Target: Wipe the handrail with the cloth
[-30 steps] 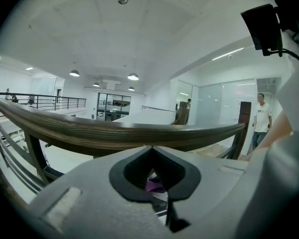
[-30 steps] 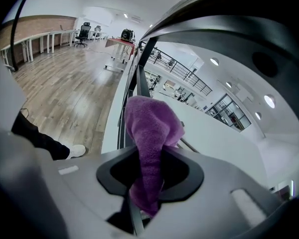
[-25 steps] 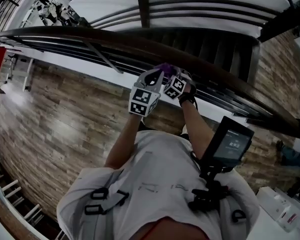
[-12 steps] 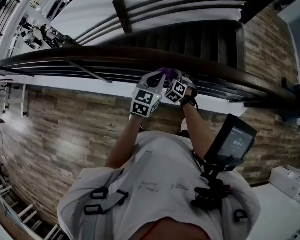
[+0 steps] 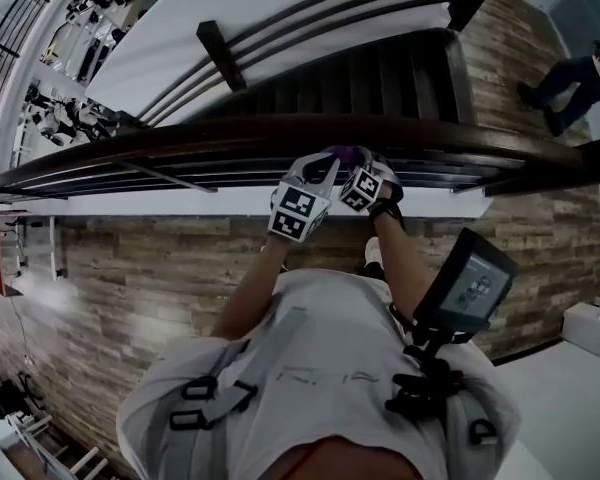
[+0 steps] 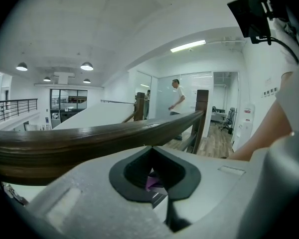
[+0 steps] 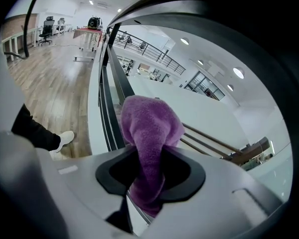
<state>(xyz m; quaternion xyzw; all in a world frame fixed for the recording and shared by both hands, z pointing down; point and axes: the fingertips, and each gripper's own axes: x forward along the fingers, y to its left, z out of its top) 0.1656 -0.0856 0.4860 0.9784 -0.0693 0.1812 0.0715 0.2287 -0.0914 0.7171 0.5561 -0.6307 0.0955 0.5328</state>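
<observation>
A dark wooden handrail (image 5: 180, 140) crosses the head view from left to right. A purple cloth (image 5: 345, 155) lies bunched on it between my two grippers. My right gripper (image 5: 360, 166) is shut on the cloth (image 7: 148, 128), which hangs through its jaws; those jaws have just been opening a little, and the cloth is still pinched between them. My left gripper (image 5: 323, 165) is just left of it with its jaws together below the handrail (image 6: 79, 143). A sliver of purple cloth (image 6: 150, 182) shows between them.
Beyond the rail dark stairs (image 5: 380, 78) go down, with a dark post (image 5: 215, 43) and lower rails. A person (image 5: 565, 78) walks at the top right. Another person (image 6: 177, 96) stands by a glass wall. A screen on a chest mount (image 5: 470, 283) hangs at my right.
Both grippers and the cloth have slid to the right along the handrail; the post has drifted left in the view. A walking person has come into view at the top right.
</observation>
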